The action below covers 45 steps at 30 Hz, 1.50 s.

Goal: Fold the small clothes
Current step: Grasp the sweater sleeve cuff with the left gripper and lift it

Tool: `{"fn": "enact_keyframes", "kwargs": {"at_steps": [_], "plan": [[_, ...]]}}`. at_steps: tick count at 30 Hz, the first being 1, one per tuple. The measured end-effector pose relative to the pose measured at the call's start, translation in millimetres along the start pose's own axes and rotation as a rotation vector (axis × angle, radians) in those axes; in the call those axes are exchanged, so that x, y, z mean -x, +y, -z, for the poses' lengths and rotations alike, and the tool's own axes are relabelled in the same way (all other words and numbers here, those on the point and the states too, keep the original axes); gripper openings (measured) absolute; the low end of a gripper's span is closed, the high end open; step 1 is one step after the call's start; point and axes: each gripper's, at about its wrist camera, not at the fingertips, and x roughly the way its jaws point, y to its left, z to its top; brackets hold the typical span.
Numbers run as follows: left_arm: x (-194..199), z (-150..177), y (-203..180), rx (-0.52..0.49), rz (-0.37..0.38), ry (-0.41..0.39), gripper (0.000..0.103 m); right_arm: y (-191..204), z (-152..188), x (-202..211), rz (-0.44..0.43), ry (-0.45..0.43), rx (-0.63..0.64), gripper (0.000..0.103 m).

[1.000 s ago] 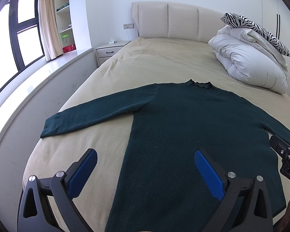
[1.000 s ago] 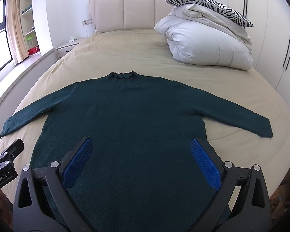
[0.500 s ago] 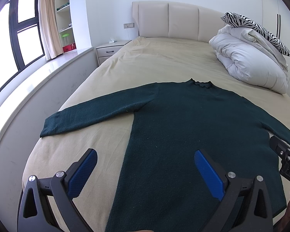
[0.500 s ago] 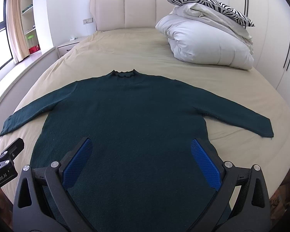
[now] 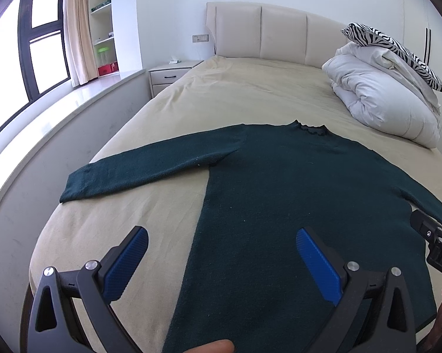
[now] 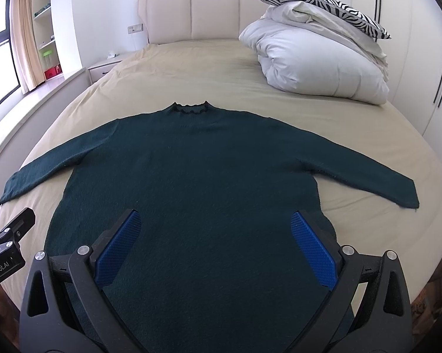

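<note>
A dark green long-sleeved sweater (image 5: pixel 294 182) lies flat on the beige bed (image 5: pixel 250 94), collar away from me, both sleeves spread out. In the right wrist view the sweater (image 6: pixel 206 170) fills the middle. My left gripper (image 5: pixel 219 235) is open and empty above the sweater's lower left side. My right gripper (image 6: pixel 215 223) is open and empty above the sweater's lower body. The right gripper's tip shows at the right edge of the left wrist view (image 5: pixel 435 235). The left gripper's tip shows at the left edge of the right wrist view (image 6: pixel 12 235).
A white folded duvet (image 6: pixel 318 64) with a zebra-print pillow (image 6: pixel 318 3) on top sits at the bed's far right. A padded headboard (image 6: pixel 191 11), a nightstand (image 5: pixel 171 73) and a window ledge (image 5: pixel 74 103) lie to the left.
Both grippers have shifted only slightly; the right view has moved a little closer. The sweater has not moved.
</note>
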Motion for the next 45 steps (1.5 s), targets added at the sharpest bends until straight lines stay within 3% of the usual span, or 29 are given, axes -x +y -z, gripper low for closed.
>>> {"fn": "enact_keyframes", "kwargs": {"at_steps": [2, 7, 10, 12, 14, 18, 21, 23, 26, 30, 36, 42, 43, 45], "plan": [[-0.9, 3.5, 14.1, 0.042, 0.039, 0.004, 0.103, -0.7, 0.7, -3.1, -0.004, 0.007, -0.002, 0.103], [-22.0, 9.1, 89.1, 0.283, 0.159, 0.065, 0.103, -2.2, 2.4, -11.3, -0.053, 0.009, -0.026, 0.103], [-23.9, 11.7, 136.6, 0.404, 0.191, -0.033, 0.103, -0.4, 2.9, -11.1, -0.15, -0.029, -0.05, 0.103], [-33.3, 13.9, 162.1, 0.466, 0.139, 0.039, 0.103, 1.7, 2.5, -6.3, -0.211, -0.078, -0.063, 0.103], [-44.9, 17.2, 187.0, 0.538, 0.16, 0.125, 0.103, 5.0, 0.3, -0.8, -0.244, -0.138, -0.071, 0.103], [-47.0, 37.1, 245.5, 0.815, 0.26, -0.022, 0.103, 9.8, -7.4, -2.6, -0.297, -0.167, -0.096, 0.103], [-74.4, 49.9, 280.6, 1.024, 0.366, -0.047, 0.102, 14.9, -13.4, -14.6, -0.366, -0.126, -0.108, 0.103], [-94.1, 58.4, 297.3, 1.148, 0.439, -0.073, 0.092, 19.0, -16.4, -20.4, -0.415, -0.122, -0.116, 0.101], [-112.4, 58.2, 311.3, 1.25, 0.495, -0.13, 0.086, 25.8, -23.2, -39.1, -0.517, -0.067, -0.153, 0.089], [-126.5, 56.4, 320.4, 1.342, 0.476, -0.161, 0.086, 34.6, -28.8, -69.2, -0.579, 0.017, -0.215, 0.078], [-127.8, 66.0, 336.5, 1.481, 0.388, -0.236, 0.084, 46.5, -30.2, -103.7, -0.59, 0.064, -0.242, 0.075], [-146.9, 66.0, 351.5, 1.6, 0.32, -0.21, 0.082, 52.3, -30.3, -123.7, -0.594, 0.09, -0.25, 0.069], [-154.1, 60.4, 352.2, 1.598, 0.316, -0.21, 0.077, 49.3, -29.8, -125.9, -0.594, 0.091, -0.259, 0.069], [-163.4, 49.1, 351.9, 1.557, 0.3, -0.176, 0.054, 42.6, -28.5, -129.7, -0.591, 0.091, -0.272, 0.069]]}}
